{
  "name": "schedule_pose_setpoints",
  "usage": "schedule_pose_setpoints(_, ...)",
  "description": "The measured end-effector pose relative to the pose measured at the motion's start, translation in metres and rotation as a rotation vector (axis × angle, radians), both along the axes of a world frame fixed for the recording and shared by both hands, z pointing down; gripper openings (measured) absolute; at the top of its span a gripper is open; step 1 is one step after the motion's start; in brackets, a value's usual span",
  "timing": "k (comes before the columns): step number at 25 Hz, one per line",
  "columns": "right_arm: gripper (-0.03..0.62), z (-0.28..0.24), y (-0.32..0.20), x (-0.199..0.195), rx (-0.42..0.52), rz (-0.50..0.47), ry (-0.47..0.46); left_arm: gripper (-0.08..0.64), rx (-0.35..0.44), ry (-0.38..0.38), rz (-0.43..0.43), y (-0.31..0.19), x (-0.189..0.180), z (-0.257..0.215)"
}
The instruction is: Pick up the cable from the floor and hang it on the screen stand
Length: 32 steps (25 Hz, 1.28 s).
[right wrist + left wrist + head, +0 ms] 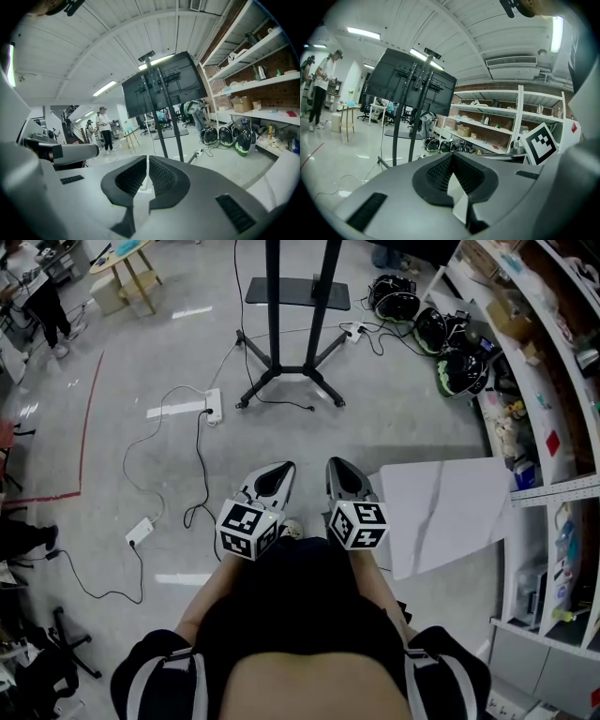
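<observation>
Loose on the grey floor ahead and to my left, a black cable (199,457) runs from a white power strip (214,405) and loops toward my feet. A white cable (150,442) trails to a small white adapter (140,531). The black screen stand (286,367) rises straight ahead on splayed legs; it also shows as screen stand (411,86) and screen stand (161,89). My left gripper (274,474) and right gripper (343,471) are held side by side close to my body, above the floor. Left gripper (451,157) and right gripper (148,162) are both shut and empty.
Shelving (553,381) full of items lines the right side, with helmets (459,371) on the floor at its base. A white board (450,512) lies just right of me. A wooden stool (127,277) and a person (37,296) are at far left, beyond red floor tape (89,418).
</observation>
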State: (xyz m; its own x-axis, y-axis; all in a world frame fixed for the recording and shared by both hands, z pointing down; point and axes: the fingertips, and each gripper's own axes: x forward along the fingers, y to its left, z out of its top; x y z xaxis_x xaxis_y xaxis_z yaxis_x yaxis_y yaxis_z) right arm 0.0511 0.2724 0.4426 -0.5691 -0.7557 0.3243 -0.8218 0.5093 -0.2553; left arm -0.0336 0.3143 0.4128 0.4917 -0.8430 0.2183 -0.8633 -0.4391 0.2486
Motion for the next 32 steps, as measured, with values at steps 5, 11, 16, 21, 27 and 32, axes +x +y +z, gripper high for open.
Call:
schedule_pose_setpoints(5, 0.025, 0.002, -0.012, 0.005, -0.006, 0.006, -0.005, 0.005, 0.004, 0.012, -0.007, -0.01, 0.003, -0.001)
schedule_pose_setpoints(11, 0.025, 0.01, -0.015, -0.005, -0.031, -0.03, -0.002, 0.005, -0.021, 0.01, -0.032, -0.018, -0.003, 0.006)
schedule_pose_setpoints(16, 0.025, 0.016, -0.025, -0.004, -0.051, -0.036, 0.001, 0.005, -0.056, 0.014, -0.031, -0.028, -0.003, 0.017)
schedule_pose_setpoints(21, 0.025, 0.02, -0.044, 0.006, -0.062, 0.001, -0.008, 0.006, -0.062, 0.003, 0.002, -0.048, 0.003, 0.02)
schedule_pose_setpoints(27, 0.025, 0.02, -0.072, 0.01, -0.07, 0.033, -0.015, 0.005, -0.053, -0.007, 0.029, -0.081, 0.005, 0.015)
schedule_pose_setpoints(32, 0.025, 0.021, -0.102, 0.009, -0.085, 0.052, -0.026, 0.005, -0.067, 0.004, 0.034, -0.111, 0.004, 0.018)
